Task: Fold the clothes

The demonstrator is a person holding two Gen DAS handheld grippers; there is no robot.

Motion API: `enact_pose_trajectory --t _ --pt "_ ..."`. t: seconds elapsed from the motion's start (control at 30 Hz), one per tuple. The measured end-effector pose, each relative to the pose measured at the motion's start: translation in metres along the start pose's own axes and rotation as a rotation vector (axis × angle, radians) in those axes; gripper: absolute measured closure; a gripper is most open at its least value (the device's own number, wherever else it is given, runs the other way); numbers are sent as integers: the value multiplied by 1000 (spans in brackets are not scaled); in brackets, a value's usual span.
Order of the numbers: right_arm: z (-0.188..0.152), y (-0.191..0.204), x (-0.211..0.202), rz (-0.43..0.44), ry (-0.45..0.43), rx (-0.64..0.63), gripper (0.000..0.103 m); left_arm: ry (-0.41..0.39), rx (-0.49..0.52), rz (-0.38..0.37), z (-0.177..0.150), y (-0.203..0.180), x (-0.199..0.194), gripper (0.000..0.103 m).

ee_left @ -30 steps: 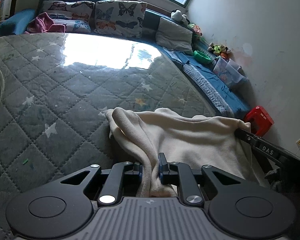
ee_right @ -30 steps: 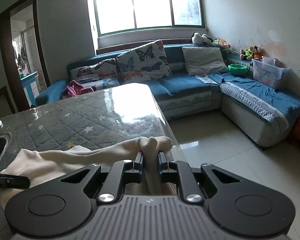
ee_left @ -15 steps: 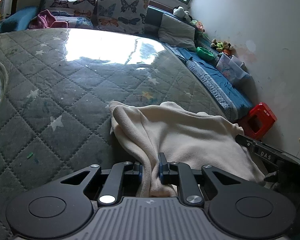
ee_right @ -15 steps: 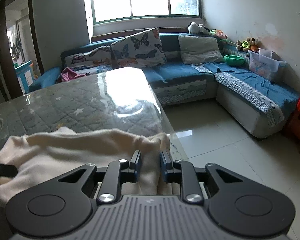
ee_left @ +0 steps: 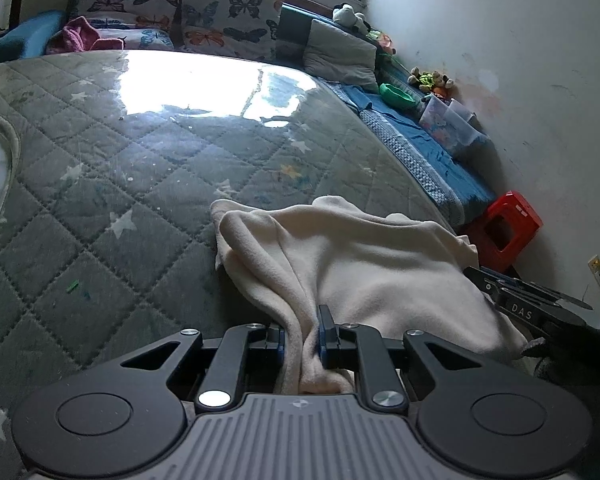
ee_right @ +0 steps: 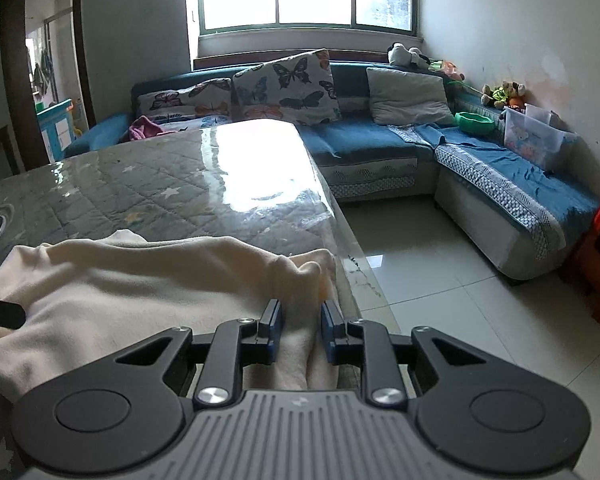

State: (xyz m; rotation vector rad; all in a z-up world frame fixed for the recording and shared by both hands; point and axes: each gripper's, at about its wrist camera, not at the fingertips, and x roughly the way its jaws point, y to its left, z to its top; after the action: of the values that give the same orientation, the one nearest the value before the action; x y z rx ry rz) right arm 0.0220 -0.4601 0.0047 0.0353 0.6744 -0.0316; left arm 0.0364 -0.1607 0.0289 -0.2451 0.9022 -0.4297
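Quilted star-print table [ee_left: 140, 184] under glossy film is sitting before a blue sofa [ee_right: 380, 148]. Cream garment [ee_left: 372, 264] is lying bunched at its near corner, left tool [ee_left: 302, 332] pinching a fold, right tool [ee_right: 300, 328] spread around the cloth; garment's near edge is hiding behind both.

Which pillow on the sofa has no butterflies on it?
The plain grey pillow near the sofa's corner. The two pillows left of it are covered in butterfly prints.

Two wrist cameras, low over the desk [ee_left: 100, 184]

Each looks forward along its tongs, close above the cloth [ee_left: 372, 264]. Both share the desk, the sofa [ee_right: 364, 144] at 12 o'clock and the red stool [ee_left: 504, 228] at 3 o'clock.
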Motion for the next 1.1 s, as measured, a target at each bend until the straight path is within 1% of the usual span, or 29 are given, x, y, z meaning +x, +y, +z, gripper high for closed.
enact_pose_trajectory --t 0.17,0.2,0.23,0.27,0.3,0.43,0.5,0.57,0.67,0.8,0.97,1.1 --pt "1 4 -12 -20 -26 -15 76 0 -7 -6 1 4 -1 82" --pt "0 5 -17 -19 -37 -22 75 -2 -7 -4 1 4 -2 78" --pt "-1 7 -21 -12 -45 -27 73 -3 -7 -3 0 4 -3 77" --pt "-2 9 -25 -5 -52 -29 68 -5 -6 -1 0 5 -3 76" --pt "-3 11 -29 3 -57 -32 66 -7 -6 0 0 5 -4 76" --pt "-12 26 -45 67 -58 -49 66 -12 5 5 -1 6 -4 75" --pt "-18 34 -49 90 -55 -52 60 -13 14 8 -2 6 -2 76" --pt "-23 39 -50 102 -54 -54 59 -16 17 11 -2 6 -1 77" --pt "-30 43 -49 106 -46 -48 58 -24 24 19 -1 6 1 80" --pt "-34 42 -41 100 -55 -17 54 -35 20 25 3 8 5 82" --pt "-29 44 -27 81 -61 -21 49 -52 2 39 12 13 14 82" --pt "-17 43 -15 75 -51 -15 49 -57 -10 42 19 17 19 81"
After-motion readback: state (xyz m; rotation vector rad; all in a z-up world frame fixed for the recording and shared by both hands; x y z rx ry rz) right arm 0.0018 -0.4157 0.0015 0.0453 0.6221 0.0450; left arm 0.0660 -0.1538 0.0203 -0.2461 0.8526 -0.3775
